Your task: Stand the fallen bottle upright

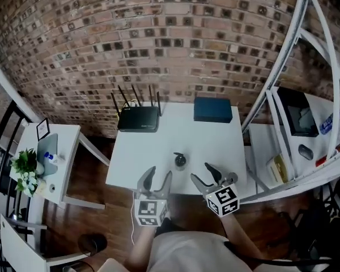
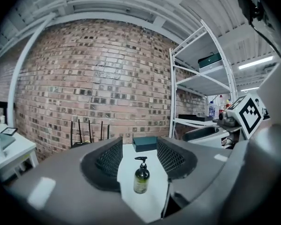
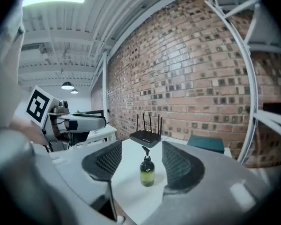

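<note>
A small green pump bottle (image 1: 180,161) stands upright on the white table (image 1: 141,152), near its front edge. In the left gripper view the bottle (image 2: 141,175) shows beyond the open jaws, apart from them. The right gripper view has the bottle (image 3: 147,168) upright ahead of its jaws, also untouched. My left gripper (image 1: 158,177) is open just off the table's front edge, left of the bottle. My right gripper (image 1: 207,173) is open to the bottle's right, with nothing between its fingers.
A black router (image 1: 138,118) with antennas and a dark teal box (image 1: 213,109) sit at the table's back edge by the brick wall. White shelving (image 1: 306,129) stands at the right, a small side table (image 1: 51,152) with a plant at the left.
</note>
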Demonstrator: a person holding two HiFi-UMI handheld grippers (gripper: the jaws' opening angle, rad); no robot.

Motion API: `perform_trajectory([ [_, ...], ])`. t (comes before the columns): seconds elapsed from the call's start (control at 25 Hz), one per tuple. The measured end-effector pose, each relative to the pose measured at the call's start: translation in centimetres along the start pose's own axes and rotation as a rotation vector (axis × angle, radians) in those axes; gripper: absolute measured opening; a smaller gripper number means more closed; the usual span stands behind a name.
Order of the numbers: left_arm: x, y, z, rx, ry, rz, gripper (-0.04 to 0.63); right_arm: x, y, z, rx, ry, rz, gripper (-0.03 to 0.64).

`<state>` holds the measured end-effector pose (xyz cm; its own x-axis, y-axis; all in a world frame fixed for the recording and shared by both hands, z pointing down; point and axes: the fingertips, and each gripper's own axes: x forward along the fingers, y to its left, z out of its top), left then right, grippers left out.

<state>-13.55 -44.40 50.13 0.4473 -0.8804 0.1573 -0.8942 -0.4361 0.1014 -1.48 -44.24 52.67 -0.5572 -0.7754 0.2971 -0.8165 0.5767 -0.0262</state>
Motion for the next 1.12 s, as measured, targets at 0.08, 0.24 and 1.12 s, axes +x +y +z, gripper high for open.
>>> perform_trajectory([
  [0.08,-1.0,-2.6,-0.1,0.005,0.001,0.028,0.245,-2.5,-0.3,0.6,-0.059,-0.029,-0.033,0.273],
  [0.24,-2.9,-8.3,1.1,0.046,-0.02,0.064,0.245,-7.6,-2.5,2.4,-0.029,-0.125,-0.105,0.279],
  [1.12,-10.3,-10.0,6.7,0.069,-0.11,0.158,0.245,-12.9,2.1,7.5,-0.061,-0.204,-0.109,0.385],
])
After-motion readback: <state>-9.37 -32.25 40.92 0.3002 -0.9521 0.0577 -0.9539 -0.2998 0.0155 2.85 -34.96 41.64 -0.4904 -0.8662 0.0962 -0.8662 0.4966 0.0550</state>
